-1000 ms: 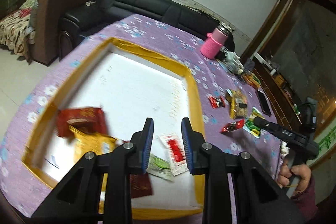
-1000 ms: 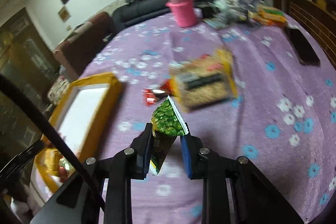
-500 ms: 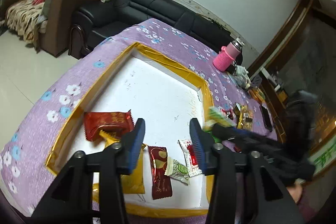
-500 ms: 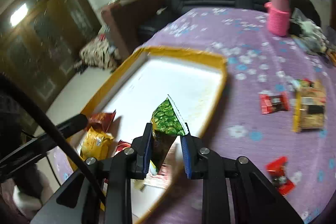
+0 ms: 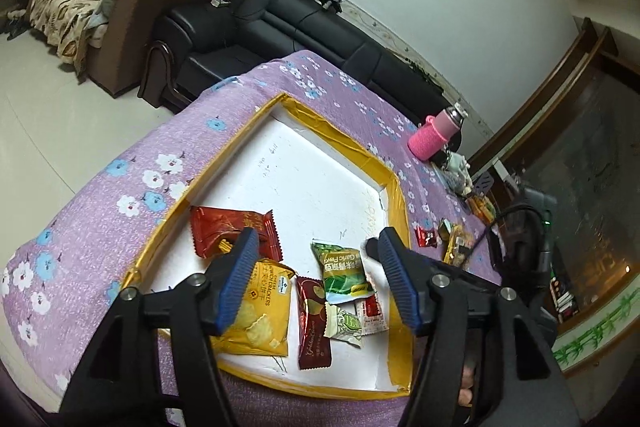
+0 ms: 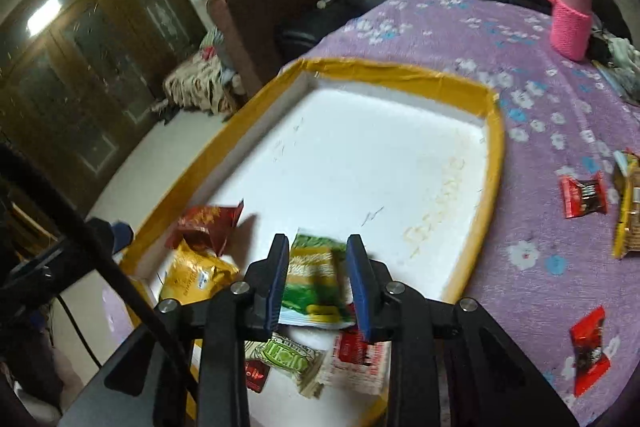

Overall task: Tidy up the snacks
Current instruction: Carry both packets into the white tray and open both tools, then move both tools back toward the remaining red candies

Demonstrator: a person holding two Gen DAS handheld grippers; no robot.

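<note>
Left wrist view: a surface under a purple floral cloth (image 5: 132, 227) carries a white foam tray with yellow taped rim (image 5: 394, 187); black leather sofa (image 5: 280, 23) behind. Six snack packets lie in the tray, the green foil packet (image 5: 340, 267) among them. Left tool (image 5: 316, 279) has just been opening, nothing between.

Right wrist view: right tool (image 6: 318, 281) has just been opening; the green packet lies blurred between its parted pads. Three packets remain on the cloth.

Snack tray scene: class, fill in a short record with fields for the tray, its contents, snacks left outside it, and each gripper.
tray: white tray with yellow rim, on purple floral cloth
contents: green packet, yellow cracker bag, several red packets
outside: red packets on the cloth
left gripper: jaws just opening, empty
right gripper: jaws just opening around the green packet
</note>
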